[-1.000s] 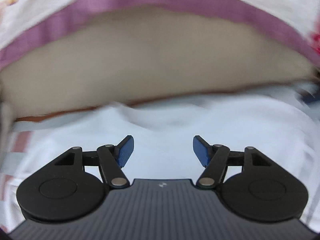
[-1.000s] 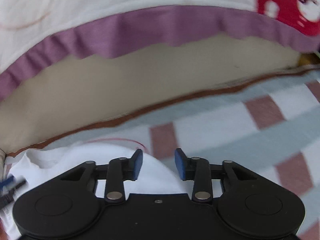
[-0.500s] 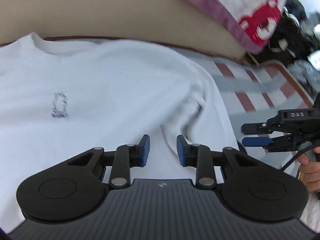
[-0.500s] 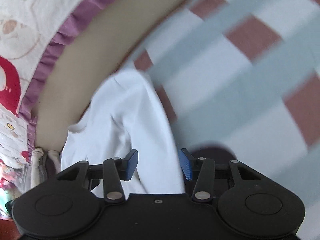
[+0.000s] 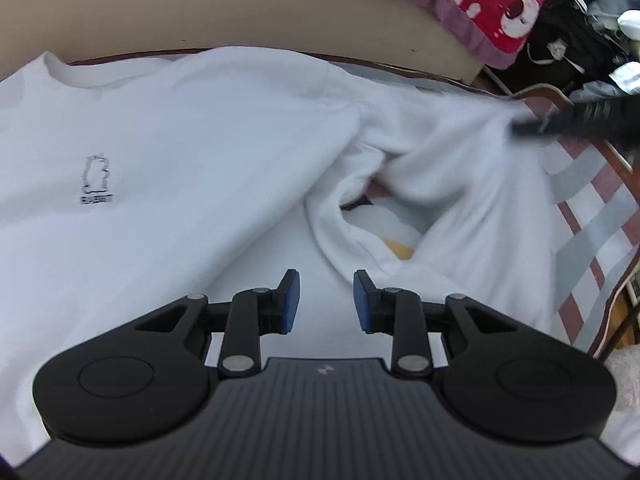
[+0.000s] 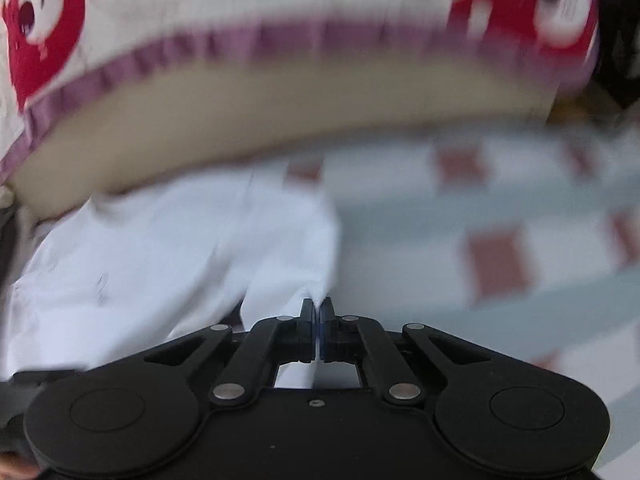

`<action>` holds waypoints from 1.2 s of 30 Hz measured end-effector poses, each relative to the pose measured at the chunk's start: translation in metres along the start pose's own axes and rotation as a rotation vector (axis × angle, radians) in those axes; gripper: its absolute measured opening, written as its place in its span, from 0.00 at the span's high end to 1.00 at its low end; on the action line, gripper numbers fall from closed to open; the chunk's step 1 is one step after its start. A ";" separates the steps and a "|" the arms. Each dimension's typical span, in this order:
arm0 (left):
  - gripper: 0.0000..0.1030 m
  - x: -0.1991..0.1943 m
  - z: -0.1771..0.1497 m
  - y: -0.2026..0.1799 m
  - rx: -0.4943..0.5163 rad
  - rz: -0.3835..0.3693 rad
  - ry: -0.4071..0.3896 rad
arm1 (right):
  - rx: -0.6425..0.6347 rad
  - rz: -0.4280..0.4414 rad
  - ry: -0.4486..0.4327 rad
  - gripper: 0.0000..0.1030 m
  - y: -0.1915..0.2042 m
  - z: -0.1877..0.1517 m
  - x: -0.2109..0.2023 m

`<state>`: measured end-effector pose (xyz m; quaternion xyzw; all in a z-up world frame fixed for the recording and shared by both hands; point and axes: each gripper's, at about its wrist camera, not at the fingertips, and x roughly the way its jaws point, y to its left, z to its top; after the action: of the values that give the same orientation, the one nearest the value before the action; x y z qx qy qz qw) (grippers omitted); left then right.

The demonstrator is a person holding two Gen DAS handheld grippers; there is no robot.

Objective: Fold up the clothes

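A white sweatshirt (image 5: pixel 168 152) with a small black chest print (image 5: pixel 96 180) lies face up on a checked bed. Its right sleeve (image 5: pixel 460 148) is pulled out toward the upper right, where the other gripper (image 5: pixel 576 120) appears as a dark blur at the cuff. My left gripper (image 5: pixel 326 300) hovers open over the sweatshirt's body near the armpit, holding nothing. In the right wrist view, my right gripper (image 6: pixel 317 310) is shut on a pinch of the white sleeve (image 6: pixel 200 252); this view is motion-blurred.
A beige headboard (image 5: pixel 240 8) runs behind the sweatshirt. Above it hangs a white cloth with purple trim and red bear prints (image 5: pixel 508 8). The checked sheet (image 6: pixel 500 248) spreads to the right. Dark clutter (image 5: pixel 580 32) sits at the far right corner.
My right gripper has shut on the sleeve and drawn it outward to the right. My left gripper has opened a little wider and stays over the sweatshirt.
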<state>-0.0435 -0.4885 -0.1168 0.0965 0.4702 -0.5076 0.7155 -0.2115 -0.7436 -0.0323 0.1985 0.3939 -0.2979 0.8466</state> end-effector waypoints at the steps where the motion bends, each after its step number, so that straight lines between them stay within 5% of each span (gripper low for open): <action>1: 0.72 0.000 0.001 0.003 -0.012 -0.001 -0.002 | -0.060 -0.098 -0.039 0.98 -0.001 0.012 -0.002; 3: 0.72 0.001 0.005 0.005 -0.039 -0.018 -0.008 | -0.167 -0.267 -0.110 0.98 -0.003 0.034 -0.003; 5: 0.72 0.003 0.010 0.002 -0.053 -0.033 -0.013 | -0.179 -0.328 -0.159 0.93 -0.014 0.048 0.008; 7: 0.67 0.004 0.012 -0.004 -0.037 -0.033 -0.018 | -0.145 -0.377 -0.168 0.56 -0.024 0.051 0.020; 10: 0.67 0.007 0.010 -0.011 0.001 -0.024 -0.018 | -0.078 -0.410 -0.108 0.53 -0.038 0.039 0.027; 16: 0.65 0.023 0.014 -0.016 -0.002 -0.033 0.003 | 0.121 -0.097 0.053 0.50 -0.044 -0.022 0.016; 19: 0.56 0.031 0.017 -0.028 0.046 0.012 0.004 | 0.181 0.027 0.176 0.39 -0.043 -0.044 0.020; 27: 0.45 0.051 0.026 -0.036 0.041 0.050 -0.005 | 0.053 0.069 0.345 0.34 0.002 -0.059 0.049; 28: 0.47 0.053 0.027 -0.038 0.048 0.053 -0.018 | 0.010 0.062 0.349 0.33 0.010 -0.061 0.053; 30: 0.96 0.055 0.027 -0.040 0.075 0.080 -0.039 | -0.064 0.074 0.354 0.26 0.022 -0.065 0.064; 31: 0.95 0.056 0.026 -0.041 0.090 0.095 -0.041 | -0.101 0.060 0.355 0.25 0.026 -0.067 0.070; 33: 0.96 0.058 0.026 -0.043 0.120 0.124 -0.046 | -0.144 0.007 0.329 0.31 0.025 -0.069 0.074; 34: 0.96 0.055 0.024 -0.041 0.105 0.122 -0.058 | -0.108 0.018 0.280 0.65 0.015 -0.066 0.061; 35: 0.96 0.052 0.023 -0.040 0.094 0.123 -0.071 | -0.073 0.029 0.231 0.88 0.005 -0.064 0.048; 36: 0.96 0.047 0.021 -0.038 0.091 0.125 -0.086 | -0.038 0.040 0.181 0.94 -0.005 -0.061 0.035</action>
<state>-0.0607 -0.5493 -0.1285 0.1363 0.4087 -0.4866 0.7600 -0.2300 -0.7244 -0.0980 0.2164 0.4704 -0.2543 0.8168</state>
